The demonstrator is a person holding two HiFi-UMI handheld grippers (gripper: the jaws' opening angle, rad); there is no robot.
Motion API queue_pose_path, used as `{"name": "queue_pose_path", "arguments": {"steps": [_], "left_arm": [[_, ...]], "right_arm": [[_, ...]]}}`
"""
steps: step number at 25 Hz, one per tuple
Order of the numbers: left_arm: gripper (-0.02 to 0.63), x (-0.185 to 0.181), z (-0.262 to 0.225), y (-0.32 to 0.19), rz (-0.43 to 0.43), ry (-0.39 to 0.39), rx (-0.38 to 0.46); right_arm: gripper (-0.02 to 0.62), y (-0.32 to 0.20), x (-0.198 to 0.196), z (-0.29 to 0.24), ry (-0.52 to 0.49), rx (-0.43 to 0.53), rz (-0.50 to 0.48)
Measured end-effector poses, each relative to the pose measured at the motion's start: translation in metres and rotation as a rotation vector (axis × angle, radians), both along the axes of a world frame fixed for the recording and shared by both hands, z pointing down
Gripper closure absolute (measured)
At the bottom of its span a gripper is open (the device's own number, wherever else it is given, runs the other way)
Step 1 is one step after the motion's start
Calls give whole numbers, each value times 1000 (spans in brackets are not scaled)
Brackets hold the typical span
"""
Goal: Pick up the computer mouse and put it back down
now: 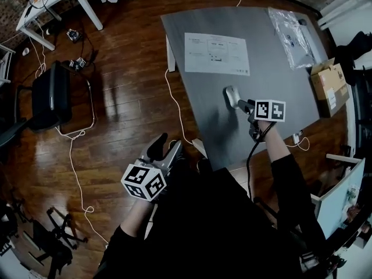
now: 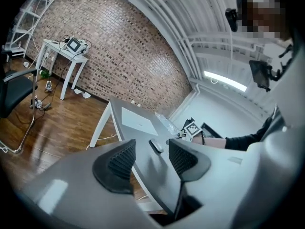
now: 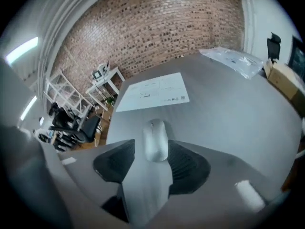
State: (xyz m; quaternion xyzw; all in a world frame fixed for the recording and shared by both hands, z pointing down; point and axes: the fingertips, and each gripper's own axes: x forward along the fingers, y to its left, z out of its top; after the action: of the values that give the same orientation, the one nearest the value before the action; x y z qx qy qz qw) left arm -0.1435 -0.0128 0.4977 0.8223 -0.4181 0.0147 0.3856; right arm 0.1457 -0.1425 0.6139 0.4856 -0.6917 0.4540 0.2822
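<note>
Jaws of right gripper [image 3: 152, 142] straddle one mouse [image 3: 155, 133], not clamped.

Dim, fisheye-warped edges, dark corners (floor [image 1: 55, 150] glare).

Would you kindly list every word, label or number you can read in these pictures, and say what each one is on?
Nothing reads clearly enough to quote.
Sheet of paper on the table: printed lines and boxes, too small to read.
Cardboard box: a white label, too blurred to read.
Marker cubes: black-and-white square patterns only, no words.
</note>
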Motion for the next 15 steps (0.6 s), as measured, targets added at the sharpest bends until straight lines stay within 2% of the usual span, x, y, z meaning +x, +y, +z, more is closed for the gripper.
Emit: {"name": "queue_pose_path", "arguments": {"steps": [1, 4, 6, 9, 12, 15], "left_arm": [[403, 4, 2, 0, 15, 3, -1], [403, 23, -3, 0, 51, 11, 13], [403, 36, -13, 7, 62, 9, 33], [403, 53, -28, 23, 68, -15, 63], [403, 77, -36, 47, 84, -58, 85], [403, 121, -47, 82, 98, -71, 105]], "right_arm": [[410, 7, -3, -15, -86, 22, 28], [594, 28, -6, -71, -334, 139, 99], [595, 49, 2, -110, -442, 232, 143], [595, 83, 12, -165, -544, 381, 179], [595, 122, 17, -215, -594, 542, 131], [595, 171, 30, -253, -608, 649, 56]]}}
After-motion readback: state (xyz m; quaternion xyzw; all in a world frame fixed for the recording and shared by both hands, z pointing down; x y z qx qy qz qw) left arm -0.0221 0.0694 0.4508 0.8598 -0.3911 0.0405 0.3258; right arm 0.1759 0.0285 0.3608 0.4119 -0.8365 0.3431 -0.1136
